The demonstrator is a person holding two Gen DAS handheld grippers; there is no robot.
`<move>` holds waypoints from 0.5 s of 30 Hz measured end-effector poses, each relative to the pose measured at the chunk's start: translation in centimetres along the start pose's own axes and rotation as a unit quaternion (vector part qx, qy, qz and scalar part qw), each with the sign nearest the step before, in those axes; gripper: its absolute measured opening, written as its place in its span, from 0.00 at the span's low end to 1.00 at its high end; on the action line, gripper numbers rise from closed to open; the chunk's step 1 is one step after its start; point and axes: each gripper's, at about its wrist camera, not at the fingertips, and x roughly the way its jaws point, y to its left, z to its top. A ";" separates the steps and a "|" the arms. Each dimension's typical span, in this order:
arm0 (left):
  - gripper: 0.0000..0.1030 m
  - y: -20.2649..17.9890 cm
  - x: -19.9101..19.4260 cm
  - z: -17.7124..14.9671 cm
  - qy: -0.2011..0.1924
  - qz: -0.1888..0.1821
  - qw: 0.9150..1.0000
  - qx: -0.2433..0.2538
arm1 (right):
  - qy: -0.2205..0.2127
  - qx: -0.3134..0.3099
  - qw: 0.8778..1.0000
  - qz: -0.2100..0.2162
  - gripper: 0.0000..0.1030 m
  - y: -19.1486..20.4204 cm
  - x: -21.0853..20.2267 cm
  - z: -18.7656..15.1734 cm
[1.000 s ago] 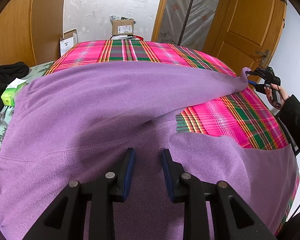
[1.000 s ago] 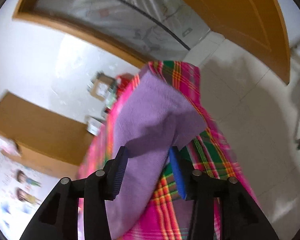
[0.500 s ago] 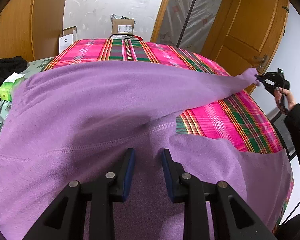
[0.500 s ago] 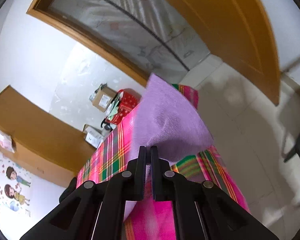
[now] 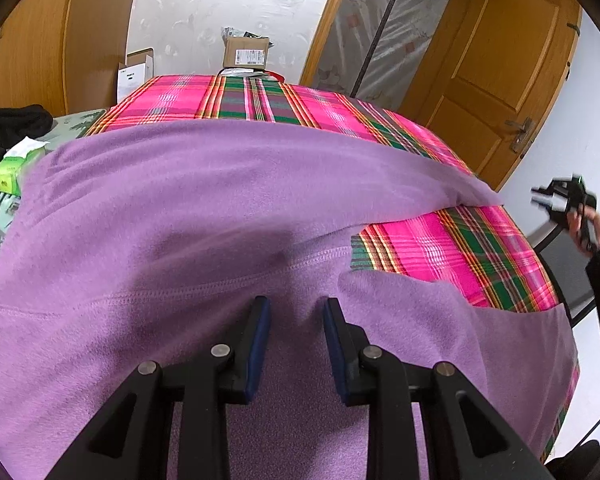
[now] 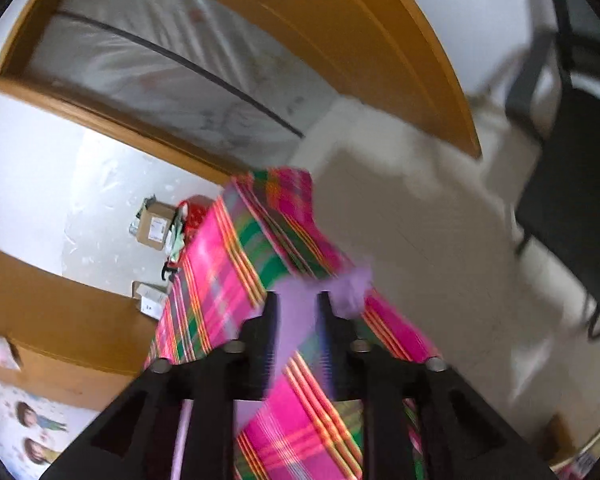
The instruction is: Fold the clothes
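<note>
The left claw (image 5: 294, 312) hangs low over the purple fleece garment (image 5: 204, 216), jaws apart, no cloth pinched between them; the right claw (image 6: 298, 308), held off the worktop's far right edge, has just been opening and grips nothing, the garment's tip lying free beyond its blurred fingers; the garment sprawls across the pink plaid worktop (image 5: 440, 240); a cardboard box (image 5: 246, 53) sits behind.

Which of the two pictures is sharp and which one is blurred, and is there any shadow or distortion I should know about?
Left wrist view: sharp, apart from the smeared right gripper at the edge; a soft shadow lies on the purple garment ahead of the left gripper. Right wrist view: motion blur smears the plaid cloth and chair. Both: fisheye bending of the door frames.
</note>
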 end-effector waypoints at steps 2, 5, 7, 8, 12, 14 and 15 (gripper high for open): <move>0.27 0.0 0.0 0.0 0.000 -0.002 1.000 -0.002 | 0.012 0.005 1.000 0.009 0.40 -1.1 0.3 -0.9; 0.27 0.0 0.0 0.0 0.000 -0.001 1.000 -0.001 | 0.039 0.009 0.999 0.021 0.47 -2.3 2.2 -1.3; 0.27 -0.1 0.0 0.0 0.000 0.000 1.000 0.000 | 0.062 0.025 0.998 0.024 0.47 -2.8 4.3 -1.1; 0.27 -0.1 0.0 0.0 0.000 0.000 1.000 0.000 | 0.071 0.036 0.997 0.023 0.47 -3.4 5.4 -1.1; 0.27 -0.2 0.0 0.0 0.001 0.004 1.000 0.004 | 0.076 0.079 0.993 0.036 0.49 -4.6 8.0 -1.5; 0.28 -0.2 0.0 0.0 0.001 0.005 1.000 0.005 | 0.074 0.073 0.993 0.052 0.48 -4.1 8.6 -1.7; 0.27 -0.2 0.0 0.0 0.001 0.004 1.000 0.004 | 0.074 0.060 0.994 0.059 0.45 -3.4 8.7 -1.7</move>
